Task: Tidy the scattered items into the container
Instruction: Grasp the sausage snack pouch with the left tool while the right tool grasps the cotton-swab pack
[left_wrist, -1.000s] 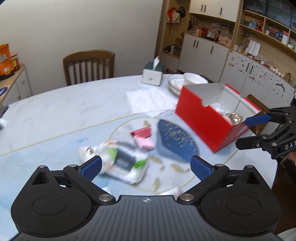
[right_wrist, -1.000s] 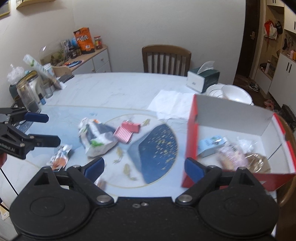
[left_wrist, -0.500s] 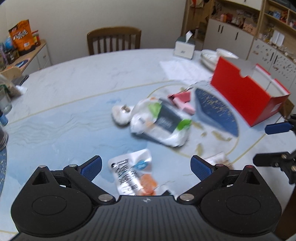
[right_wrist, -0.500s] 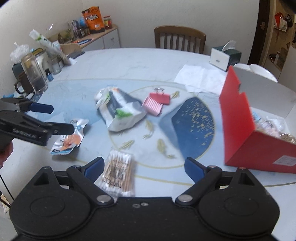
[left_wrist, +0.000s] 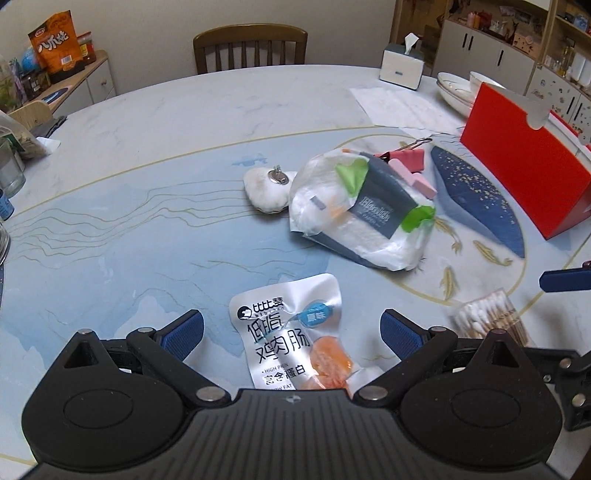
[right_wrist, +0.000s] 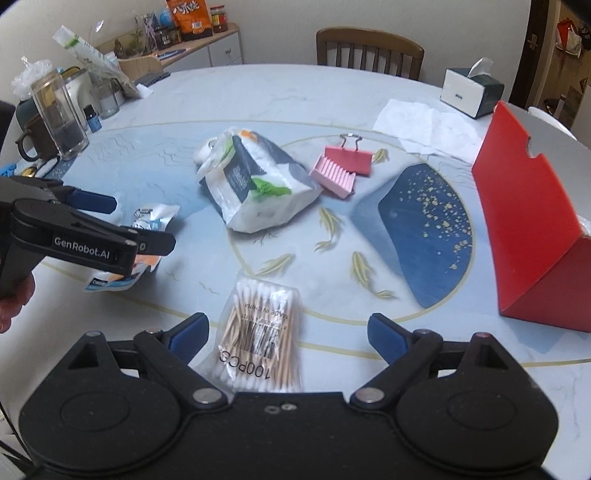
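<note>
My left gripper (left_wrist: 291, 326) stands open over a white snack sachet (left_wrist: 291, 343) lying flat between its blue pads, which do not touch it. My right gripper (right_wrist: 288, 328) is open as well, with a clear packet of cotton swabs (right_wrist: 258, 339) on the table between its fingers. Farther out lie a white and grey tissue pack (left_wrist: 362, 214), a white fluffy keychain (left_wrist: 266, 188), a pink comb (right_wrist: 332, 173) and a red binder clip (right_wrist: 351, 157). The red box (right_wrist: 532, 236) stands at the right, its inside hidden. The left gripper (right_wrist: 144, 225) also shows in the right wrist view, above the sachet (right_wrist: 151, 218).
A wooden chair (left_wrist: 251, 48) stands behind the table. A tissue box (left_wrist: 400, 66), stacked bowls (left_wrist: 458, 88) and a paper sheet (left_wrist: 399, 107) sit at the far right. Jars, a glass canister (right_wrist: 59, 114) and a dark mug (right_wrist: 35, 138) crowd the left edge.
Both grippers have sunk toward the table and swung away from the red box. The sachet has come between the left fingers, the cotton swab packet between the right ones.
</note>
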